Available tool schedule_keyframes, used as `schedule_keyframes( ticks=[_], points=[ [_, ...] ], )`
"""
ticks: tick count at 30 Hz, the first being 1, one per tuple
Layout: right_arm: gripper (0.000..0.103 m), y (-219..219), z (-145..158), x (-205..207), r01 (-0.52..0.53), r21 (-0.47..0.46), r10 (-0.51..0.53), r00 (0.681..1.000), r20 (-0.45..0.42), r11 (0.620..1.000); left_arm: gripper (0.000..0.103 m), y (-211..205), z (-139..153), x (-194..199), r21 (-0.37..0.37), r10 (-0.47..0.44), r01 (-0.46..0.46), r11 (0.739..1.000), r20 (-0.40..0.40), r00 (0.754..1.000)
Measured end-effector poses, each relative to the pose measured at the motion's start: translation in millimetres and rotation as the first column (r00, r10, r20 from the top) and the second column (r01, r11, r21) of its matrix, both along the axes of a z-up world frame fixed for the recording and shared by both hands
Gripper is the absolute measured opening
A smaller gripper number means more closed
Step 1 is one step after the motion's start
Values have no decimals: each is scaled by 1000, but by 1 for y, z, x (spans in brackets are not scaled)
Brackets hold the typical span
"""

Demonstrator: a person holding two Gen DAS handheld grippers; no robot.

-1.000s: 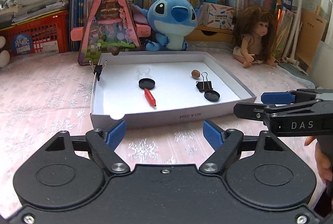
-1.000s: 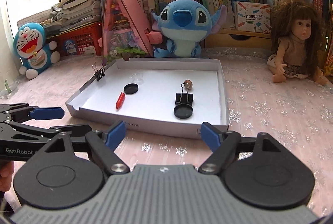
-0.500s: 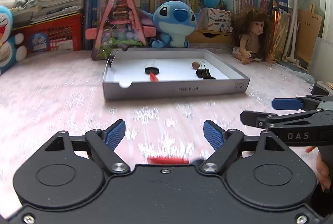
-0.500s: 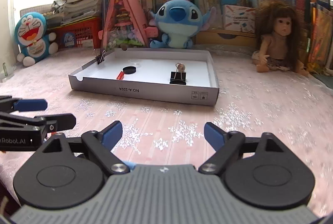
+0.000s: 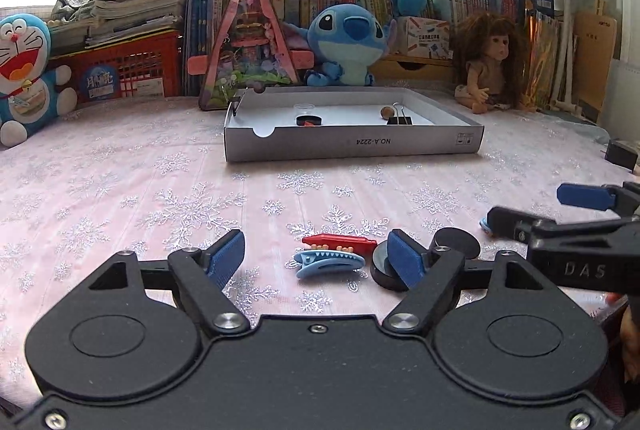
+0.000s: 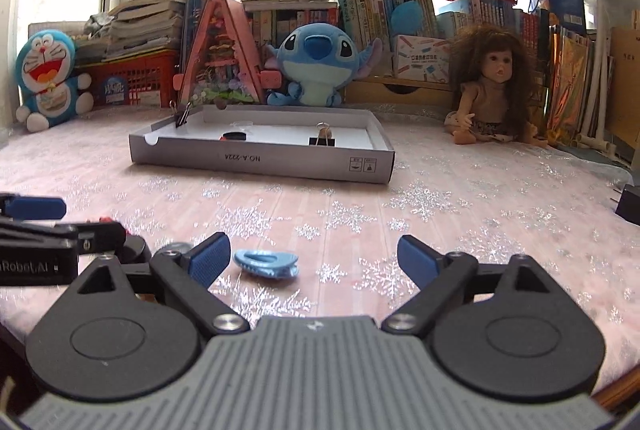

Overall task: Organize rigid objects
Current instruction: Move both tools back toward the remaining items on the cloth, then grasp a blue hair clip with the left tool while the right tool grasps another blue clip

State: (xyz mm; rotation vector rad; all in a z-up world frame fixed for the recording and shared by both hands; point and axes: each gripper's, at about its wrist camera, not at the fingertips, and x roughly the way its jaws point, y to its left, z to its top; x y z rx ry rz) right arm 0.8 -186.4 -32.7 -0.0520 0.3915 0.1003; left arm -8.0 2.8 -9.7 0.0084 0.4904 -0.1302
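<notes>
1. Left wrist view: left tool (image 5: 316, 256) is spread but its jaws are closing, with nothing pressed between the pads. Between and just ahead of them, on the snowflake-patterned counter (image 5: 120, 182), lie a blue hair clip (image 5: 329, 263) and, touching it behind, a red clip (image 5: 339, 241). A black round cap (image 5: 386, 272) sits against the tool's right finger, and a second black cap (image 5: 457, 243) lies just beyond. The other tool enters from the right edge.
2. Handling, as I judge it: the clips are light, stiff plastic with toothed, curved shells that could slip or skitter when pinched. Taking the blue one across its narrow middle looks safest. The caps are flat and low, so their rims are the only hold.
3. Right wrist view: right tool (image 6: 314, 258) stands wide, nothing between its pads. A blue clip (image 6: 267, 263) lies just ahead of its left finger. The white tray (image 6: 260, 160) sits well beyond on the counter, holding a binder clip (image 6: 322, 140) and a black cap (image 6: 235, 137).
4. Against the earlier frames: a second ago both cameras looked down into the tray from close by. Now the tray is far off and seen edge-on, and the loose clips and caps, out of sight then, fill the foreground.
</notes>
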Motion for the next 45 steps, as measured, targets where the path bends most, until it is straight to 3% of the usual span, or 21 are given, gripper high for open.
schedule_keyframes(
  ticks=[7, 12, 18, 26, 32, 37, 45],
  points=[
    [94, 2, -4, -1, 7, 0, -7, 1000, -8, 1000, 60, 6, 5, -6, -22, 8, -7, 1000, 51, 999],
    [91, 2, -5, 0, -11, 25, 12, 1000, -26, 1000, 53, 5, 2, -8, -7, -3, 3, 1000, 37, 999],
    [87, 6, -7, 2, -12, 51, 14, 999, -37, 999, 52, 1, -2, -11, 21, -16, 15, 1000, 28, 999],
    [80, 6, -8, 5, 38, 61, -35, 998, -52, 997, 51, 0, -3, -8, 3, -2, 2, 1000, 21, 1000],
    [79, 11, -9, 5, 69, 54, -67, 997, -49, 996, 40, 1, -3, -7, 6, 4, -4, 1000, 17, 1000],
    [79, 11, -9, 5, 75, 64, -71, 996, -51, 995, 40, 2, -1, -11, 37, 5, -6, 999, 28, 1000],
    [66, 13, -9, 4, 60, 73, -57, 997, -49, 995, 40, 3, -7, -6, 28, -7, 7, 1000, -9, 1000]
  ],
)
